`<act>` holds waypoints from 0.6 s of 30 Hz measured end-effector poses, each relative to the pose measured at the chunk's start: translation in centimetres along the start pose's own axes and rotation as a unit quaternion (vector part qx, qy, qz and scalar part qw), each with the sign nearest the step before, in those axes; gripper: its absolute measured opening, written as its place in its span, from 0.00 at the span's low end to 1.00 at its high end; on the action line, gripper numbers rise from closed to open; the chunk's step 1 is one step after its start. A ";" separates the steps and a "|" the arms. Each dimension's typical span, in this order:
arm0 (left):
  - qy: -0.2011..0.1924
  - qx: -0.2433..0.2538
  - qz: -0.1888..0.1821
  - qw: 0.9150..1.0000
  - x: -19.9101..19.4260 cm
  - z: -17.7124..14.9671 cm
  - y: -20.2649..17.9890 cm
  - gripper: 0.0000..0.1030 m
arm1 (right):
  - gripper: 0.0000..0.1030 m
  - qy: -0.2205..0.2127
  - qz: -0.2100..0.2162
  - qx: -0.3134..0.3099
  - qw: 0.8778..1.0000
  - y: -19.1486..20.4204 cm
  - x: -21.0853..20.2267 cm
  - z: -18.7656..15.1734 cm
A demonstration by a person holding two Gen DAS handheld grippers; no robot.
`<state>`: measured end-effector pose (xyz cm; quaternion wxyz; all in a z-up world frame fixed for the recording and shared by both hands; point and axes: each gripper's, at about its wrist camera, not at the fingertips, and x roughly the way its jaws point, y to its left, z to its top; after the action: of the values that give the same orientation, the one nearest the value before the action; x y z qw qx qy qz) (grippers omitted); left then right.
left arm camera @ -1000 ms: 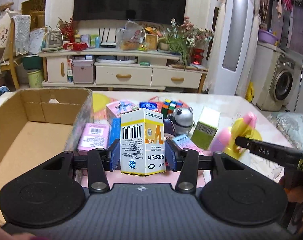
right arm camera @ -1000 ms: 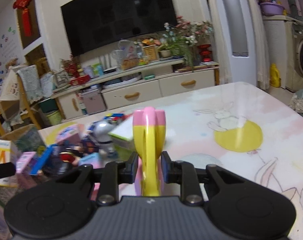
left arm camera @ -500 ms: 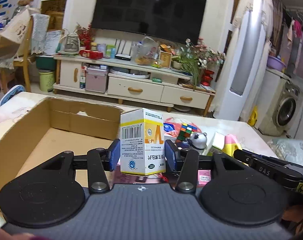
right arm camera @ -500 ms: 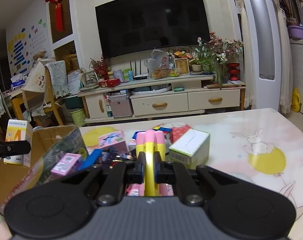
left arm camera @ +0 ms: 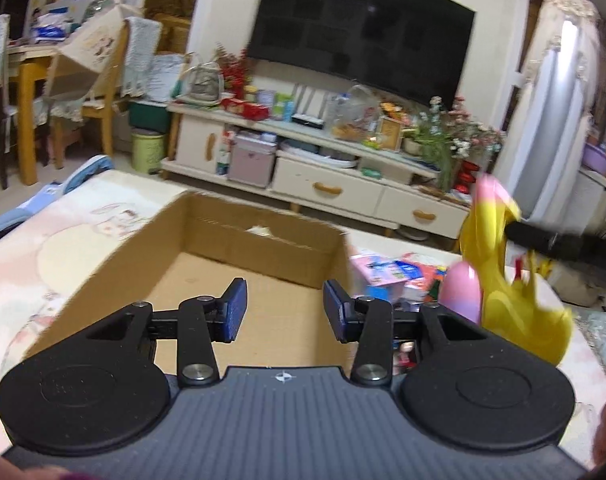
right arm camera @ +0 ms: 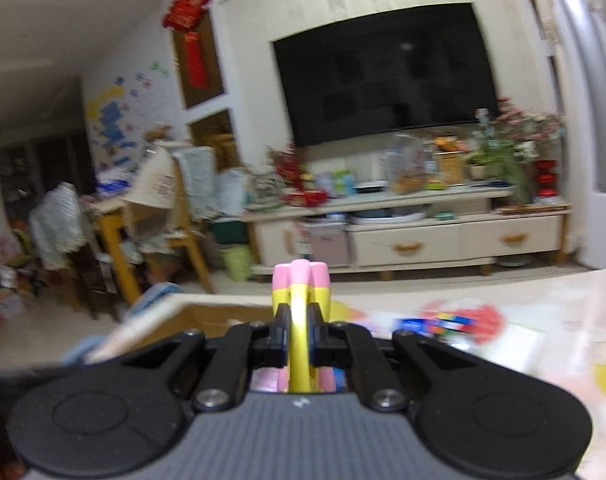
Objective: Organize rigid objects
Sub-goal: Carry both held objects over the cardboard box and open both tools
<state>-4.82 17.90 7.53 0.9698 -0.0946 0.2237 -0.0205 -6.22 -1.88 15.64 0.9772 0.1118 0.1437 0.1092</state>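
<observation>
Brown cardboard fills the middle of the left wrist view: an open cardboard box [left arm camera: 239, 276] stands on the table [left arm camera: 83, 224], and its floor looks bare where it can be seen. The left gripper [left arm camera: 285, 310] hangs over the near part of this box with its jaws apart and nothing between the blue pads [left arm camera: 235, 308].

To the right of the box, a yellow and pink toy [left arm camera: 499, 264] is held up in the air, above the table edge, by the right gripper, whose dark finger reaches in from the right side. In the right wrist view the right gripper [right arm camera: 299, 338] is clenched on the thin yellow part of the toy [right arm camera: 301, 280], and the pink tips of the toy stand up above the jaws. The box rim [right arm camera: 207, 312] lies just below and to the left of it.

A heap of small colourful boxes [left arm camera: 387, 272] lies on the table beside the right wall of the box; the details are blurred.
</observation>
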 end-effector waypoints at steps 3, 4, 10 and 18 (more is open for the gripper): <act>0.010 -0.010 0.024 1.000 0.1 -0.2 1.2 0.50 | 0.05 0.006 0.046 0.011 0.999 2.3 1.5 0.6; 0.013 -0.016 0.030 0.999 0.1 -0.2 1.7 0.50 | 0.05 0.011 0.058 0.015 0.998 2.9 2.2 0.7; 0.011 -0.042 0.071 0.997 -0.5 0.4 3.9 0.50 | 0.05 0.060 0.097 0.031 0.993 5.8 5.6 -1.3; 0.015 -0.060 0.093 0.994 -1.4 0.8 5.3 0.51 | 0.05 0.118 0.081 -0.003 0.990 8.4 8.3 -4.6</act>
<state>-5.77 23.33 7.88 0.9567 -0.1305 0.2469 0.0820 -1.42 8.97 11.28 0.9417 0.1065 0.2477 0.2012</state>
